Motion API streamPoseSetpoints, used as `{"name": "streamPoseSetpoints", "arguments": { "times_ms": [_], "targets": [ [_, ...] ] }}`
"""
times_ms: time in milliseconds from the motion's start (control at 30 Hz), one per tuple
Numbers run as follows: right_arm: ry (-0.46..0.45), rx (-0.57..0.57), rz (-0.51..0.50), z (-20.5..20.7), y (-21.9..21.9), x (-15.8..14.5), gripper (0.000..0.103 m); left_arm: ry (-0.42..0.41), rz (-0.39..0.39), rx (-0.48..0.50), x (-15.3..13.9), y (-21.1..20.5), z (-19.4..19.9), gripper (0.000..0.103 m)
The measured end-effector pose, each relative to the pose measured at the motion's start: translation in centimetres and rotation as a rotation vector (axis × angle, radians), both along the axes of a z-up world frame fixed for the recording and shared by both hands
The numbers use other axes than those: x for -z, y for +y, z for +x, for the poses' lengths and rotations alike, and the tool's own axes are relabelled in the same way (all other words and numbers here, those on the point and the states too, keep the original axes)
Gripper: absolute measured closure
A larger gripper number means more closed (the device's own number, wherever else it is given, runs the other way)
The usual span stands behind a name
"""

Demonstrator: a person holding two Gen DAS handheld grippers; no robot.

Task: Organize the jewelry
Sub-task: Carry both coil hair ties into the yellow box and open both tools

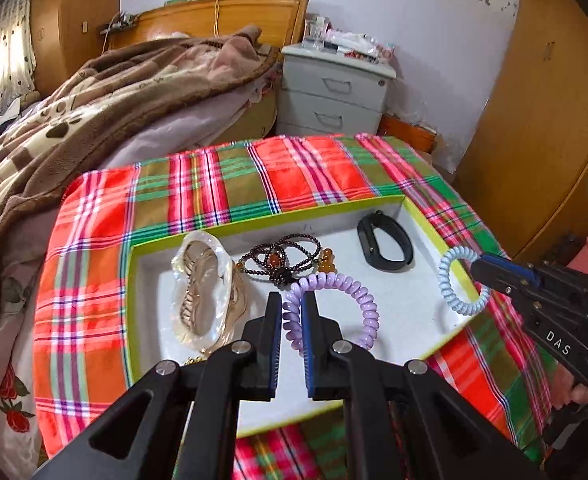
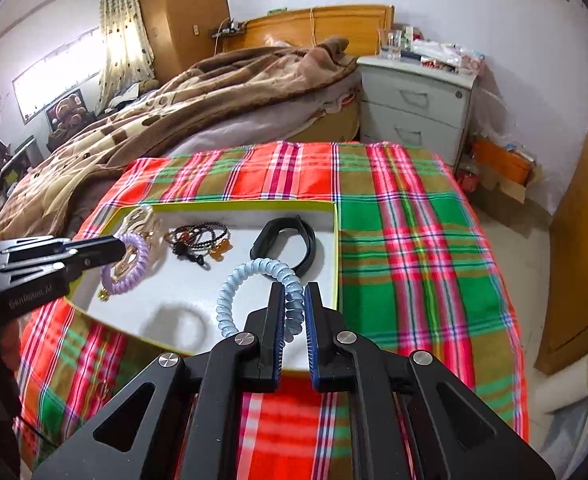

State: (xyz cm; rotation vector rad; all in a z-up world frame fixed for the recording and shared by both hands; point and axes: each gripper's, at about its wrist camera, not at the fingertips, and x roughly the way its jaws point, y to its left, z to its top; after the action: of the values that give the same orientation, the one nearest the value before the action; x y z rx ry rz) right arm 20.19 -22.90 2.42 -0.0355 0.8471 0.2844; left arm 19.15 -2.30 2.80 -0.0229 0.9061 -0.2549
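- The blue coil (image 2: 230, 300) hangs from the right tool (image 2: 294, 312), whose jaws are nearly closed on one side of the loop; most of it dangles free above the tray (image 2: 335, 240), near its right wall. The grip takes only a few turns, so the springy coil could stretch and slip out.
- The purple coil (image 1: 333, 300) is pinched the same way by the left tool (image 1: 292, 320), jaws narrowly apart on the coil's left edge, low over the tray's left half. Whether it rests on the floor or is lifted, I cannot tell.
- Let go too near the wall, the blue coil could roll over the rim onto the desk (image 2: 413, 240).
- The bead bracelet (image 1: 282, 258) lies just beyond the purple coil; a swing could snag its loops and drag it.
- The black band (image 1: 385, 246) sits near the blue coil's path and could be nudged.
- The clear shell (image 1: 204, 292), with a chain inside, lies just left of the left tool; a sideways move could knock it.
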Motion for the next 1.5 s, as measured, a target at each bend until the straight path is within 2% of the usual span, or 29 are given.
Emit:
{"name": "streamPoseSetpoints", "arguments": {
  "times_ms": [333,600,1367,1467,1500],
  "targets": [
    [0.071,-0.058,-0.075,2.4,1.3,2.5,0.093,0.086,0.015,0.01,3.2,-1.1,2.5,0.093],
    [0.095,-0.094,-0.129,2.8,1.9,3.5,0.093,0.12,0.019,-0.007,4.4,-1.0,3.2,0.093],
    [0.098,-0.077,-0.166,2.9,2.3,4.0,0.093,0.117,0.03,-0.011,4.5,-1.2,3.2,0.092],
    [0.093,-0.073,-0.161,2.8,2.2,3.9,0.092,0.117,0.033,-0.018,4.5,-1.1,3.1,0.09],
    [0.092,-0.071,-0.159,2.8,2.2,3.8,0.092,0.114,0.032,-0.019,4.4,-1.1,3.1,0.086]
  ]
}}
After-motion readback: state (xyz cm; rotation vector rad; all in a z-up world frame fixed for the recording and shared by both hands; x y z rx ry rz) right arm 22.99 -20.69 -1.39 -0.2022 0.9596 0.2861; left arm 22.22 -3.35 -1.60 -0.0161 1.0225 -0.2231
